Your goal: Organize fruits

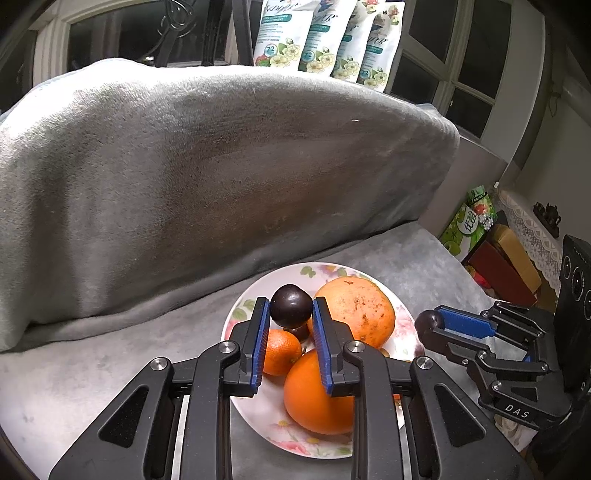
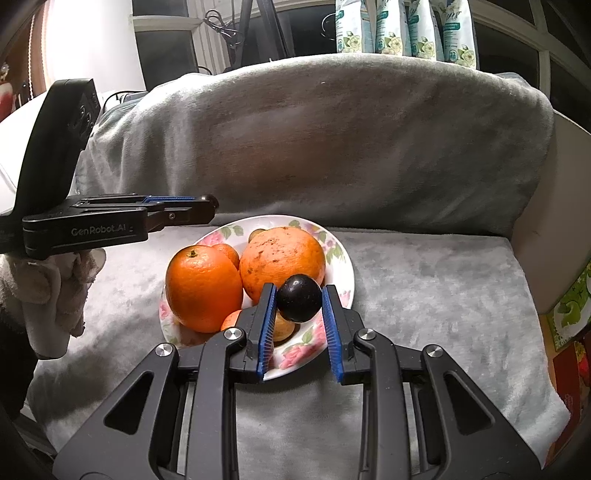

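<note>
The left gripper (image 1: 291,310) is clenched on a dark round fruit (image 1: 291,305), its blue pads pressing either side of it above the flowered plate (image 1: 236,314); the right gripper (image 2: 299,299) likewise grips a second dark fruit (image 2: 299,298) over the near rim of that plate (image 2: 341,258). The plate rests on a grey blanket (image 1: 184,166) that covers a sofa seat and back.

The left wrist view shows the large speckled orange (image 1: 356,308) at the far right of the plate, a smooth orange (image 1: 314,395) nearest the camera, and a small mandarin (image 1: 280,350) beside it; another small dark fruit (image 1: 301,331) peeks out just below the held one. It also shows the right gripper (image 1: 430,321) from the side, its tip closed round the dark fruit, and boxes (image 1: 506,262) on the floor beyond the seat's edge.

The right wrist view adds what the first hides: a yellowish small fruit (image 2: 282,328) under the held one, an orange-pink fruit (image 2: 232,319) partly behind the finger, and a brownish fruit tip (image 2: 256,233) behind the speckled orange (image 2: 282,258); the smooth orange (image 2: 201,290) sits left. The left gripper (image 2: 207,205) appears in profile beside the plate, with a gloved hand (image 2: 55,291) below it; what it holds cannot be told from this angle. Flower-printed packs (image 2: 406,26) stand behind the sofa back.
</note>
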